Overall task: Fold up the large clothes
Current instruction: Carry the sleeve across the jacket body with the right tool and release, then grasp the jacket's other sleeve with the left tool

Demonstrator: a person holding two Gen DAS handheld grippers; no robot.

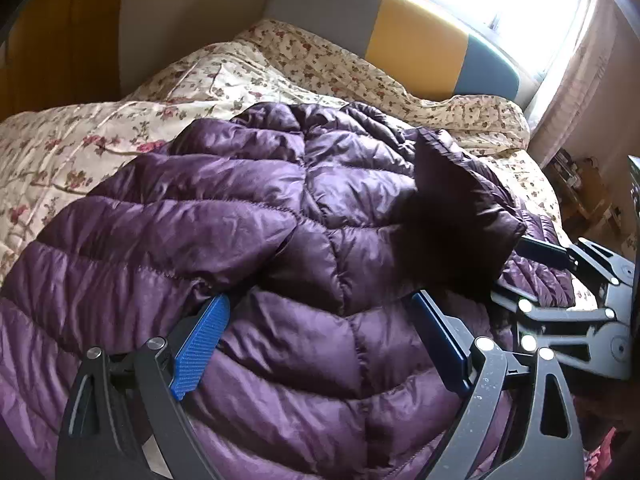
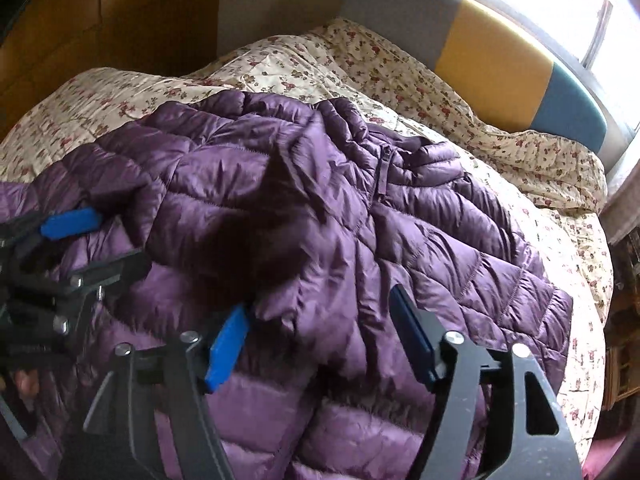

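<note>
A purple quilted puffer jacket (image 1: 248,216) lies spread on a bed; it also fills the right wrist view (image 2: 360,216), zipper running up its middle. A dark sleeve end (image 1: 452,216) lies folded across the jacket's body, and shows in the right wrist view too (image 2: 264,240). My left gripper (image 1: 320,340) is open, its blue pads apart just over the jacket's lower part. My right gripper (image 2: 320,340) is open over the jacket beside the sleeve. Each gripper shows at the edge of the other's view: the right one (image 1: 532,276) and the left one (image 2: 84,236).
The bed has a cream floral quilt (image 1: 80,148) and a headboard (image 1: 416,36) in grey, yellow and teal panels. A bright window with curtains (image 1: 520,4) is at the back right. A wooden wardrobe (image 2: 80,20) stands at the left. Cluttered shelves (image 1: 580,184) are at the right.
</note>
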